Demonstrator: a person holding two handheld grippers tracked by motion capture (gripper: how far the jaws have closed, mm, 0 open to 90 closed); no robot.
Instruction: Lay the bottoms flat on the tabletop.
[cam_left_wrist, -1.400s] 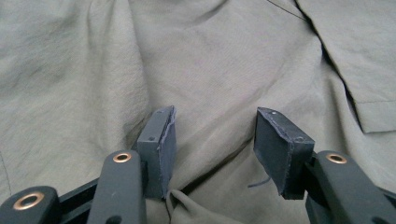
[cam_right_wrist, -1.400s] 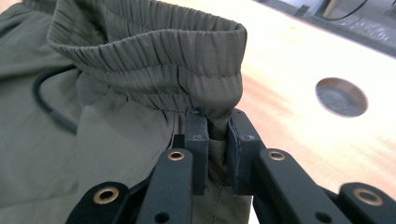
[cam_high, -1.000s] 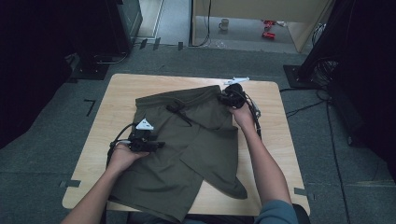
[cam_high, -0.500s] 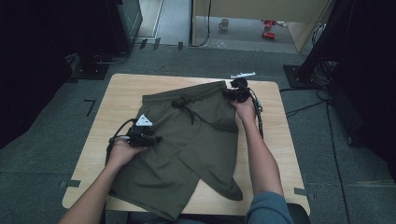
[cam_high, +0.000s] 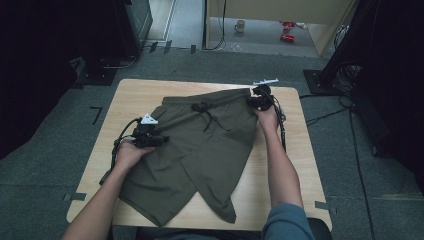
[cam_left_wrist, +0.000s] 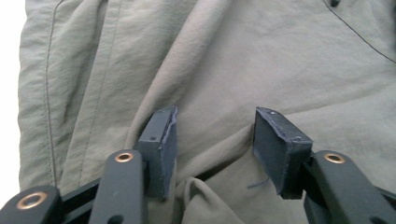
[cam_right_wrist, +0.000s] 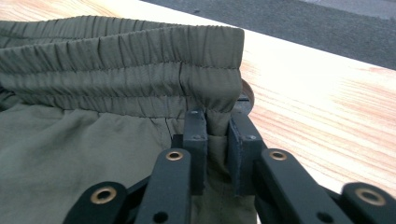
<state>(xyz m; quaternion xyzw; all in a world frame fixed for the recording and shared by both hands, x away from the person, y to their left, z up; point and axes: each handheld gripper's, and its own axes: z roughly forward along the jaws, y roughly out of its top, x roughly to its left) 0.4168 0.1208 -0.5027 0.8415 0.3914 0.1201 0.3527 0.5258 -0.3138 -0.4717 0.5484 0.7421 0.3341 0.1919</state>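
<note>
From above, a pair of olive shorts (cam_high: 200, 150) lies spread over the wooden worktop (cam_high: 310, 165), waistband at the far edge, legs crossing toward the person. The left gripper (cam_high: 157, 140) sits on the shorts' left side, the right gripper (cam_high: 254, 100) at the far right corner of the waistband, and a drawstring (cam_high: 206, 112) dangles from the middle.

Over to the left gripper view: the fingers (cam_left_wrist: 163, 144) stand apart, having just been opening, pads down on the cloth with a small ridge of it bunched between them, not pinched.

Right gripper view now: the fingers (cam_right_wrist: 196, 144) are narrow and clamped on the end of the gathered waistband (cam_right_wrist: 140, 70), cloth squeezed between the pads, bare worktop beyond.
</note>
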